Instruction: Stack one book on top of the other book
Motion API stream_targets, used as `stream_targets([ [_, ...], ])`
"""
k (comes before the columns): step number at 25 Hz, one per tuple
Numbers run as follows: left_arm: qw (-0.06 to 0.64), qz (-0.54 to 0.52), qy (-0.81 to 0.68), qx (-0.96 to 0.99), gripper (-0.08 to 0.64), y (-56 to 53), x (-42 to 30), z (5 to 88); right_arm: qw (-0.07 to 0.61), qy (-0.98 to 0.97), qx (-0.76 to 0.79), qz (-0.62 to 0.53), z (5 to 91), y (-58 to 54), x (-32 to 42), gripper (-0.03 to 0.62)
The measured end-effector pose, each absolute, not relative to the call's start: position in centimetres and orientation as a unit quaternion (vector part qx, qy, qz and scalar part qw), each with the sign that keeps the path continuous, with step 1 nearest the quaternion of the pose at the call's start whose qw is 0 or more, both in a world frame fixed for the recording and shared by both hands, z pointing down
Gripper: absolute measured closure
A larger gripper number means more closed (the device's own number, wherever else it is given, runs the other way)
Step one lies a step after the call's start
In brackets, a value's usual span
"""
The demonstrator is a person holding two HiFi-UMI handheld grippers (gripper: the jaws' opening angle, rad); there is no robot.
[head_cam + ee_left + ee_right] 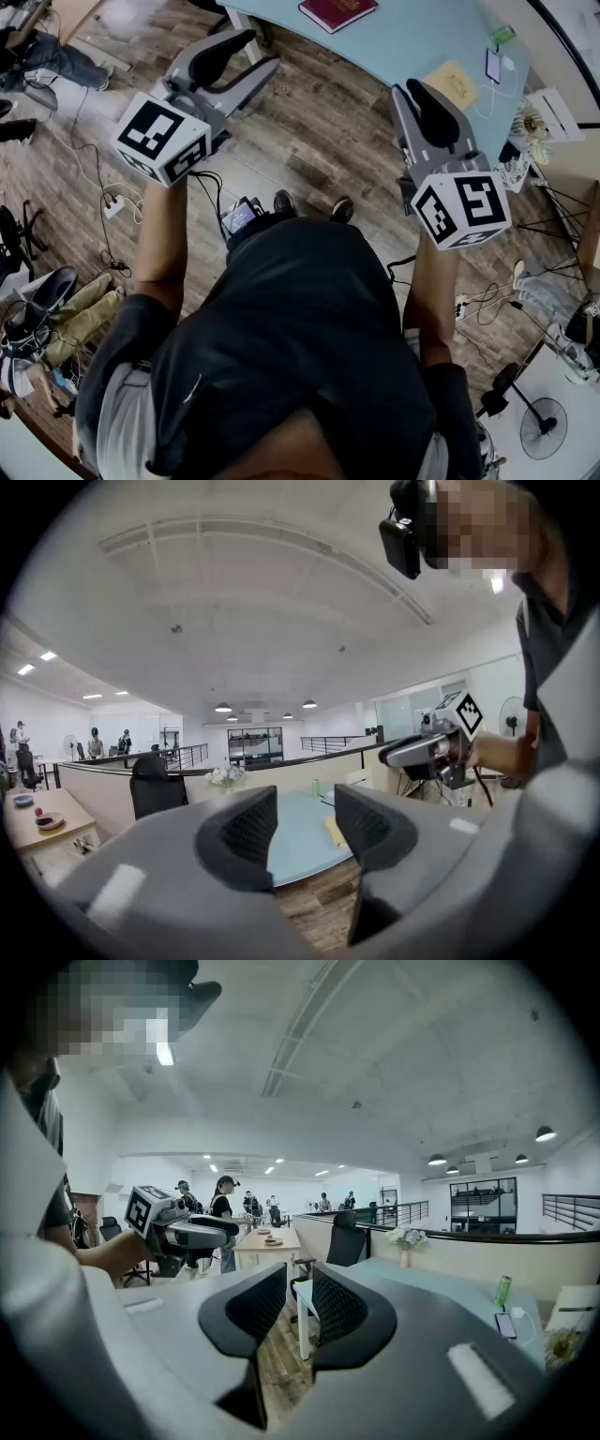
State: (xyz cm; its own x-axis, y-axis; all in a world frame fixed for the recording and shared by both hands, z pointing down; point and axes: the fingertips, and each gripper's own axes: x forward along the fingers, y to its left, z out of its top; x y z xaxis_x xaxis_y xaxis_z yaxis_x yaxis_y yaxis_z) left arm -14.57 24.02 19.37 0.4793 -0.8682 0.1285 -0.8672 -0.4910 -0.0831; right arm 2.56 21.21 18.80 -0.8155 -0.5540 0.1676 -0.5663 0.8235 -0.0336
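A dark red book [337,11] lies on the light blue table [403,37] at the far edge of the head view. A tan book [452,82] lies farther right on the same table, and in the left gripper view the tan book [335,832] shows between the jaws, well beyond them. My left gripper [258,52] is held up over the wooden floor, short of the table, open and empty [306,827]. My right gripper [406,89] hovers near the table's front edge, left of the tan book. Its jaws stand a narrow gap apart with nothing between them [300,1302].
A phone [492,64] on a cable and a green can [503,1291] lie on the table's right part, with a vase of flowers [405,1241] at its back. Cables and shoes [37,309] litter the floor to the left. A fan [544,427] stands at the right.
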Motion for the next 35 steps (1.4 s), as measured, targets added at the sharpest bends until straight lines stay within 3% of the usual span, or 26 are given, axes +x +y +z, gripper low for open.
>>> stream_targets([
  [18, -0.001, -0.072, 0.5, -0.863, 0.321, 22.1, -22.7, 21.3, 0.076, -0.946, 0.309, 0.061, 20.2, 19.1, -5.2, 0.503],
  [35, -0.034, -0.107, 0.561, -0.82, 0.321, 14.2, -26.1, 23.8, 0.075, -0.961, 0.247, 0.101, 23.8, 7.5, -9.4, 0.503],
])
